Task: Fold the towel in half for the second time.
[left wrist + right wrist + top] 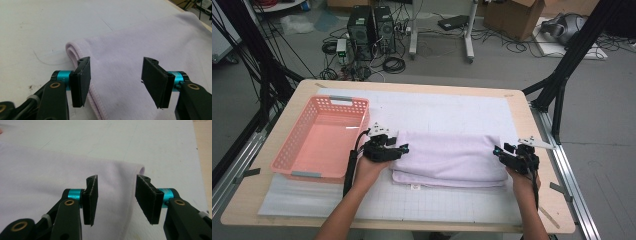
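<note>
- Towel [448, 159] — pale lilac, folded into a long flat rectangle; lies on the white gridded mat [447, 112], near the front of the table [532, 120], just right of the basket.
- Left gripper [403, 148] — at the towel's left end; jaws parted, nothing clamped. In the left gripper view the rolled fold and hemmed edge [72, 53] lie below and between the black pads [83, 80], untouched by them.
- Right gripper [497, 151] — at the towel's right end; jaws likewise apart, released. In the right gripper view the towel's far corner [140, 168] lies beyond the gap between the pads.
- Basket [294, 147] — pink plastic, perforated walls, grey handles; stands at the mat's left side, close to the left gripper.
- Hands — one behind each gripper, forearms entering from the table's near edge.
</note>
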Demonstrator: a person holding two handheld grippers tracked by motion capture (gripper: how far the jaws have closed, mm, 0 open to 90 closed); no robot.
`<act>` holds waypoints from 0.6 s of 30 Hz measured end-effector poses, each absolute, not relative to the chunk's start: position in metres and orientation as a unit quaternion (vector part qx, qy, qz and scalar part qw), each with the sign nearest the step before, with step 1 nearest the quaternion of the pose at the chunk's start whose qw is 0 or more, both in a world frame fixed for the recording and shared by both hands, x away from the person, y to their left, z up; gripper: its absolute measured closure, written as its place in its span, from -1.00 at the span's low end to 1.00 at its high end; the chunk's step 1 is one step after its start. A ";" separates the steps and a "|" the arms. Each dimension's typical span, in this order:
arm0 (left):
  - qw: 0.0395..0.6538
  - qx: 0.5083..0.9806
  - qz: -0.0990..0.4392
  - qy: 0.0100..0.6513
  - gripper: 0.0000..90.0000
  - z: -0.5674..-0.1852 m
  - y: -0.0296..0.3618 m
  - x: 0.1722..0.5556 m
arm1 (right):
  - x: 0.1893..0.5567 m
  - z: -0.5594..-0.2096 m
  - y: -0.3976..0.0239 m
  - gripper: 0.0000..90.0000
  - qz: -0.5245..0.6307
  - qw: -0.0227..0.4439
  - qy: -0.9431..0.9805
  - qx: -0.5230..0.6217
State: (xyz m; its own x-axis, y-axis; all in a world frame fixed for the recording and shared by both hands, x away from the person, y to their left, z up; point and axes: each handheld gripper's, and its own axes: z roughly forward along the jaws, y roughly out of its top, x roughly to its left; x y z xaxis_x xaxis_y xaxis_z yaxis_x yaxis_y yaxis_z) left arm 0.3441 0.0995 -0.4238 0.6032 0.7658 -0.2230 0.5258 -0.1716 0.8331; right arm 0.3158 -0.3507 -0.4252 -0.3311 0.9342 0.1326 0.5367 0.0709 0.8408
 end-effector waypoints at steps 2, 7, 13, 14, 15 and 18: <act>0.492 0.754 0.126 0.416 -0.17 -0.423 0.101 0.338 | 0.308 -0.426 -0.356 0.17 0.432 0.228 0.694 0.529; 0.506 0.750 0.129 0.405 -0.26 -0.424 0.102 0.327 | 0.295 -0.427 -0.363 0.16 0.431 0.218 0.700 0.526; 0.516 0.746 0.124 0.402 -0.28 -0.427 0.105 0.314 | 0.281 -0.423 -0.363 0.16 0.434 0.217 0.709 0.511; 0.516 0.748 0.124 0.399 -0.28 -0.428 0.106 0.312 | 0.278 -0.424 -0.363 0.16 0.434 0.214 0.710 0.511; 0.514 0.750 0.122 0.399 -0.24 -0.429 0.107 0.308 | 0.275 -0.425 -0.362 0.16 0.433 0.211 0.711 0.512; 0.499 0.753 0.123 0.411 -0.14 -0.432 0.110 0.299 | 0.268 -0.428 -0.361 0.16 0.426 0.208 0.719 0.508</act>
